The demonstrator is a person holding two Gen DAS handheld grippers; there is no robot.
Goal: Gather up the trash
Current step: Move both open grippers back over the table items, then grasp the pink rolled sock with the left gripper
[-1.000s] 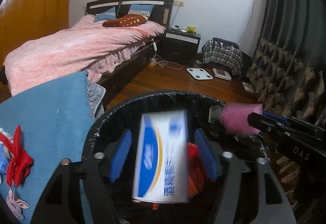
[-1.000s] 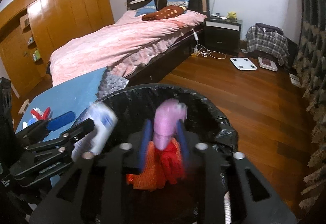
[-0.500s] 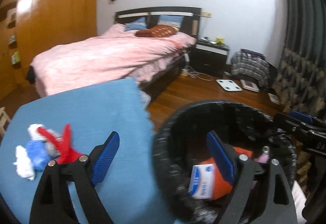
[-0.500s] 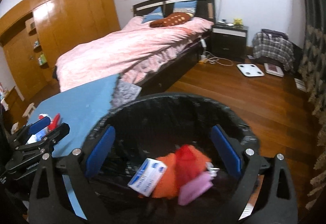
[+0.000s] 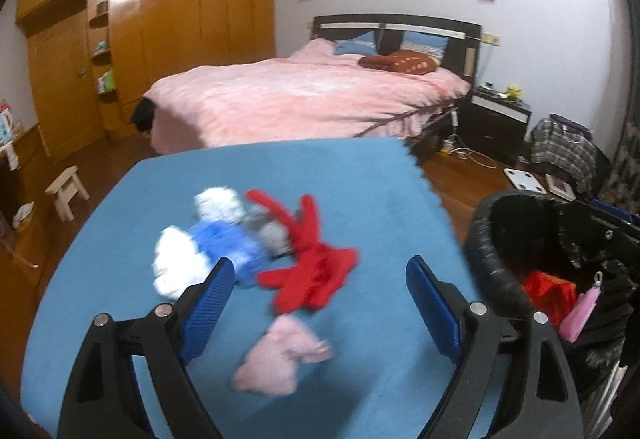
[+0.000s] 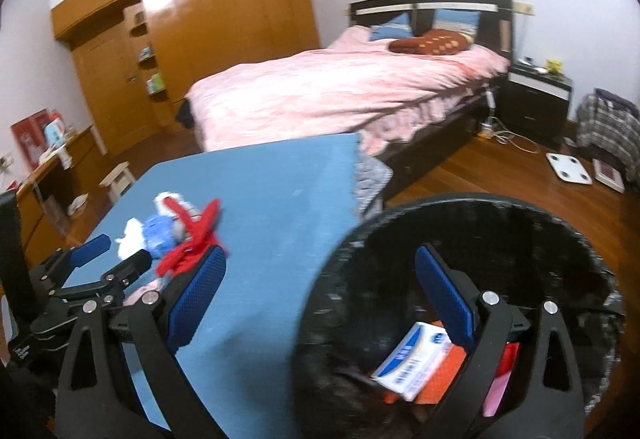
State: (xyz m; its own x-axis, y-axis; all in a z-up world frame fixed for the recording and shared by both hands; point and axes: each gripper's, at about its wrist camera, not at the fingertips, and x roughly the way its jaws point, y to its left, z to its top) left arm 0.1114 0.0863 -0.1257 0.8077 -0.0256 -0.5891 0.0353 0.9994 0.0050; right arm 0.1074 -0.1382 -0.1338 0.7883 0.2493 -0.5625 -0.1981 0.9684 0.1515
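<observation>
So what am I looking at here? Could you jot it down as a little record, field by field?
Place: bedroom with a pink bed
Surface: blue mat
Trash left on it: red scrap, pink scrap, blue and white scraps
Bin: black-lined bin beside the mat
In the bin: white box, orange and pink pieces
Left gripper: open, empty, over the mat
Right gripper: open, empty

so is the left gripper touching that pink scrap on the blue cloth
Apart. The left wrist view shows the left gripper open, with blue cloth visible between each pad and the pink scrap.
</observation>
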